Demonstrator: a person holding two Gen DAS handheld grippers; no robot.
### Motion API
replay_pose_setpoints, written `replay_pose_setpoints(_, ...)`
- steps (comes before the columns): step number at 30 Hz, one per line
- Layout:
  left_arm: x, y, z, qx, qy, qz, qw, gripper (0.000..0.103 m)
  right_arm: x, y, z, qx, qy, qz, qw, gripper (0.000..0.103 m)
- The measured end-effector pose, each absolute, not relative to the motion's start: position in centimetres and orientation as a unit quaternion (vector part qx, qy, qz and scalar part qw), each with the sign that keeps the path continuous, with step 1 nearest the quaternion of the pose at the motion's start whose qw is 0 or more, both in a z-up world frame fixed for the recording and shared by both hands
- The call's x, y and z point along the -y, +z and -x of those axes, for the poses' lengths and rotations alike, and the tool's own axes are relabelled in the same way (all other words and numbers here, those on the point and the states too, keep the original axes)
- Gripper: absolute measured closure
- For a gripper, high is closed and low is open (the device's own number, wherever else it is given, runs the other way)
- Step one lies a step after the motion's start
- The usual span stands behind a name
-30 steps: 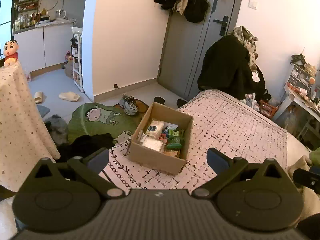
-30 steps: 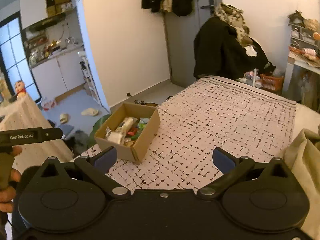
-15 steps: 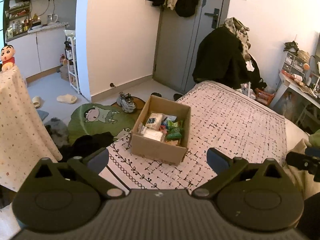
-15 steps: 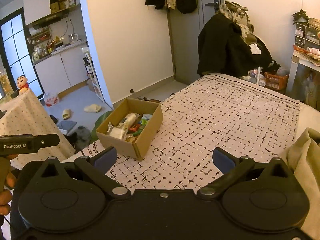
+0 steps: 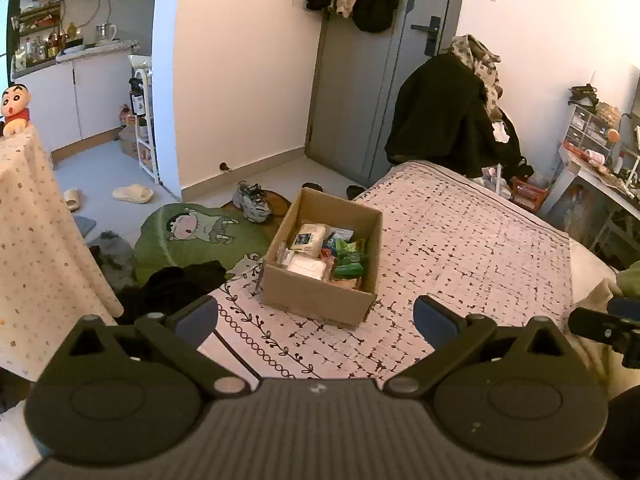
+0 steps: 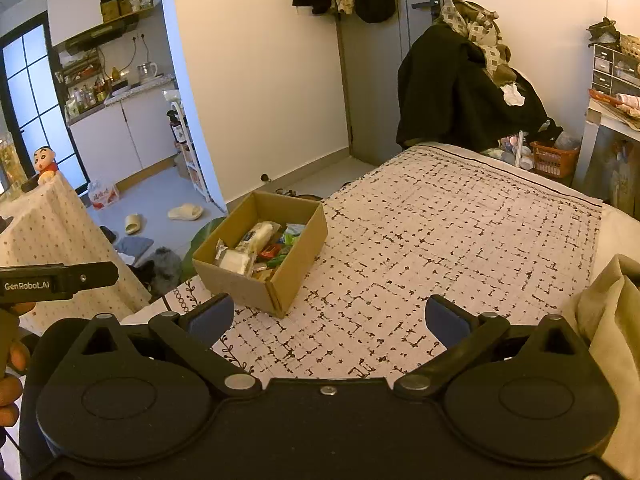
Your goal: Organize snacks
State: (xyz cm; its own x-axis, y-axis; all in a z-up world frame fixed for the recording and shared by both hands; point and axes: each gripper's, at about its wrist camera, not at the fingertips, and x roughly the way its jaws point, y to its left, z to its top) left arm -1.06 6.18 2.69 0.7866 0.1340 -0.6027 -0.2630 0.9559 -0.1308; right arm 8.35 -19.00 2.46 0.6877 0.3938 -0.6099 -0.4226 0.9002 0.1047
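Bed (image 5: 472,240) w/ patterned cover: holds cardboard box (image 5: 316,300) at near-left corner, open top. Box contents: snacks (image 5: 324,252), i.e. white wrapped packs on left, green packets on right, red one between; rest too small to tell. Dark coat pile (image 5: 440,120) at far end of bed. Green cartoon rug (image 5: 196,236) on floor left of box; shoes (image 5: 252,202) beyond it. Left gripper (image 5: 316,318): released, jaws wide, empty; box just ahead, centred between tips. Right gripper (image 6: 328,316): released, empty; box ahead-left, apart.

Black left gripper (image 5: 316,316) (blue pads (image 5: 434,320)), silver pivot screws (image 5: 226,385).
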Motion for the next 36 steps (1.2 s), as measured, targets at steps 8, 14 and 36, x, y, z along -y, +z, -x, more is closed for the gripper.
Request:
replay_pose_setpoints(8,-6.3,2.7,0.9,-0.310,0.106,0.106,0.939,0.000,18.8,2.3,-8.3,-0.333,0.223,0.022,0.916,0.000)
replay_pose_setpoints(14,-6.3,2.8,0.8,-0.312,0.100,0.105,0.939,0.000,18.8,2.2,-8.5,-0.335,0.222,0.025,0.915,0.000)
replay_pose_setpoints(36,-5.3,2.9,0.3,-0.312,0.087,0.100,0.941,0.000,18.8,1.9,-8.7,-0.342,0.218,0.022,0.914,0.000)
